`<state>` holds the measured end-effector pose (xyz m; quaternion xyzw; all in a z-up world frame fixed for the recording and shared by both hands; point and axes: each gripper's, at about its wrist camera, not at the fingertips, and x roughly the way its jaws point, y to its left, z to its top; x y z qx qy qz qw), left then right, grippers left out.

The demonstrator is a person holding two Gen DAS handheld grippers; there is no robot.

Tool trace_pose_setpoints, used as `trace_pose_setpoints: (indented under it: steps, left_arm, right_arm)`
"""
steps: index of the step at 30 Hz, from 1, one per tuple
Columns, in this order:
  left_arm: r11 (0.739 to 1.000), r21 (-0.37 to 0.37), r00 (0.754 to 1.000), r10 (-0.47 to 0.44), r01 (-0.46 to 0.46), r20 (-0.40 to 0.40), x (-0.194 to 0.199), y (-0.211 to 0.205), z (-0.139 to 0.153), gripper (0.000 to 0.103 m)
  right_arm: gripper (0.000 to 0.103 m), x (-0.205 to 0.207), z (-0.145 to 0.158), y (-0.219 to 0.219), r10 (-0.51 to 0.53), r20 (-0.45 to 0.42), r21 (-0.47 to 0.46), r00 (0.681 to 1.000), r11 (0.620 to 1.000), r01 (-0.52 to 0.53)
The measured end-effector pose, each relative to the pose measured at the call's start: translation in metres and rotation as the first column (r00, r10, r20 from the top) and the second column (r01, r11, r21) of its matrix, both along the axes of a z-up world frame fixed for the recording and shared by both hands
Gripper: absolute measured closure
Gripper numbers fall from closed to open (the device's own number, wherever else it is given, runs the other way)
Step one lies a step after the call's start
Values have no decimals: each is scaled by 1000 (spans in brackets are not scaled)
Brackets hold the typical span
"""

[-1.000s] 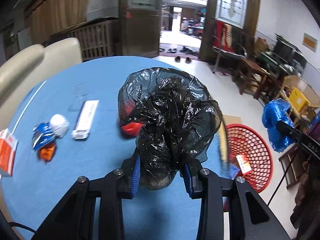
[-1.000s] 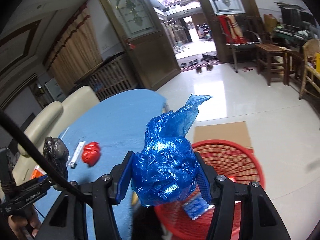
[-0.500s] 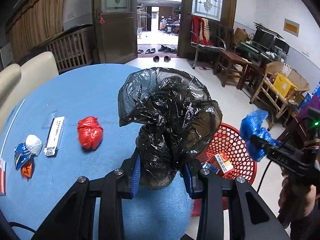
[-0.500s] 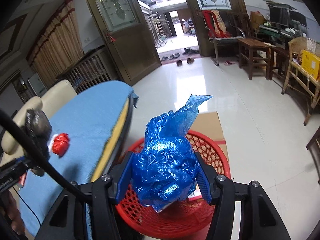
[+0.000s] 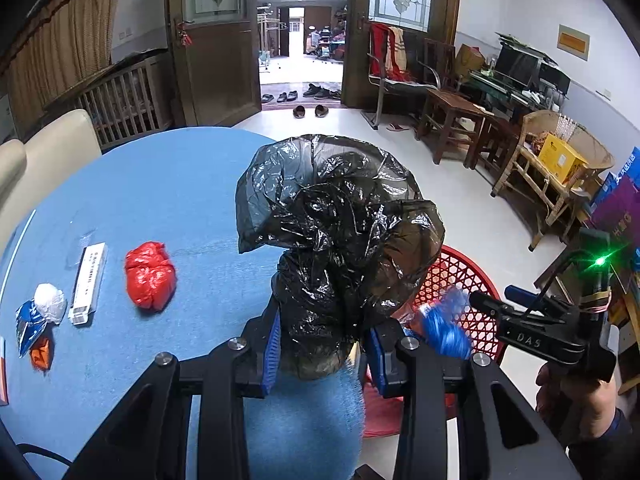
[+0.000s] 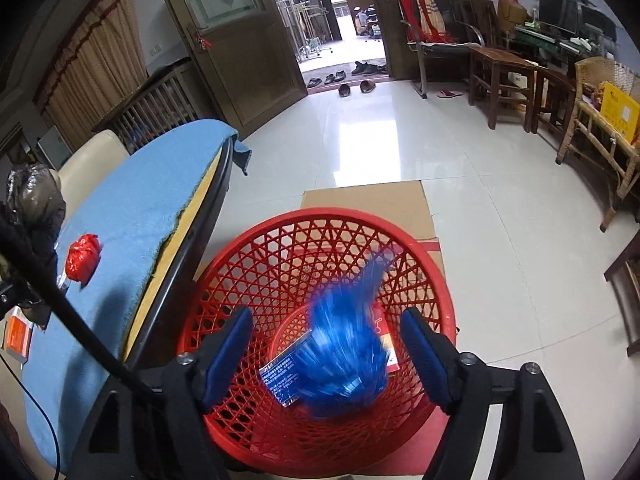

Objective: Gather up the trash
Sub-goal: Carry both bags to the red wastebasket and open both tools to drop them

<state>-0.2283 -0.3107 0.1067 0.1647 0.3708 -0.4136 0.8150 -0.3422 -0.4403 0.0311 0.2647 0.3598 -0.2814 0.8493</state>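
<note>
A crumpled black plastic bag is held pinched between the blue pads of the left claw, which is closed narrowly on the bag's lower neck while the bulk of the bag stands above the fingers. The left claw is seen over the near edge of the round desk, which is covered in blue cloth. On the desk a red crumpled wad lies left of the bag, and farther left a white flat box, a white paper ball, and blue and orange wrappers lie close together. The right claw is positioned above the red mesh basket, which stands on the floor just beside the desk edge. Its jaws are opening, and a blue plastic bag, motion-blurred, is seen between them with a gap on each side, clear of both pads and over the basket's interior. A blue packet and a red-and-white carton are seen lying at the bottom of the basket. A flattened cardboard sheet lies on the floor behind the basket.
</note>
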Motion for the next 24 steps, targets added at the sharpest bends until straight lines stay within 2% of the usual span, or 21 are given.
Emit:
trace_pose_setpoints:
  steps: [14,17,18,19,20,21,24]
  left_arm:
    - [988,40,989,-148,149,-28,-30,-70,-13,64]
    - [984,51,985,-170,172,-39,-34,-84,-18,61]
    - [983,55,984,-172,174,-42,-34,-86,-19,52]
    - [983,57,984,-171,174,-45,-33,-89,-20,38]
    - [984,58,985,-167,169,-44,-32,-90,-21,33]
    - [985,59,986,-162,164,-40,-31,-91,-21,29]
    - [988,52,989,-146,148,-38,-24,-82,-17,28]
  right_arm:
    - [24,-39,31,-20,-118,107,13,987,993,118]
    - [24,-48,35,-23,-139,121,15,983,990,139]
    - [24,-50,36,-24,-146,124,17,981,989,145]
    - [24,-52,37,-25,-153,128,20,980,988,152]
    - [24,-54,37,-26,-158,130,22,979,987,156]
    - [24,-55,38,-26,-162,132,24,978,987,160]
    - [23,-56,39,-26,-165,131,23,978,986,163]
